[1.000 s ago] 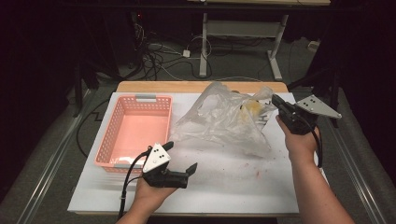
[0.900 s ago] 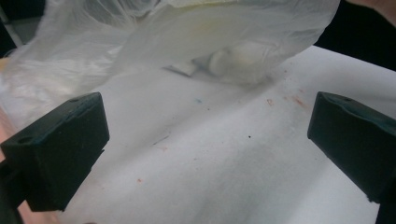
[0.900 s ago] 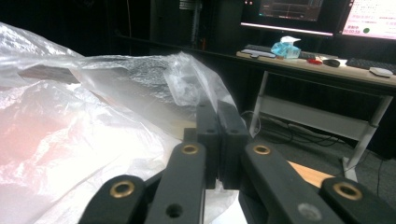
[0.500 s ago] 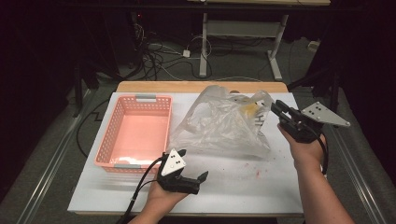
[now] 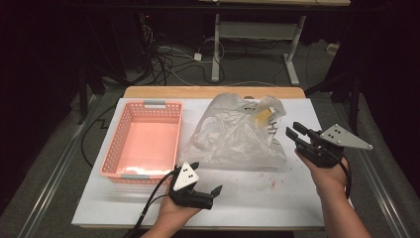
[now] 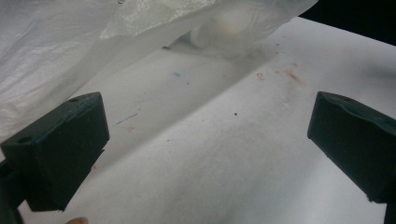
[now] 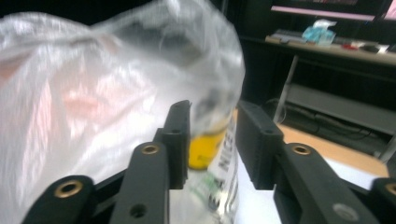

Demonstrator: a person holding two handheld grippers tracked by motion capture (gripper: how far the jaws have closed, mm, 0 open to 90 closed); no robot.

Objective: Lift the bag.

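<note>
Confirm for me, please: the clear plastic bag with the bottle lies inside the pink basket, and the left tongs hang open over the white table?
Not quite: the plastic bag lies on the white table to the right of the pink basket, not inside it, as the high view shows. The left tongs are indeed open above the table.

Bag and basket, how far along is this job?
Done: little that shows; the basket is empty and the bottle is inside the bag. In hand: nothing; the right gripper, jaws just opening, and the open left gripper are off the bag. Left: probably moving the bottle to the basket.
</note>
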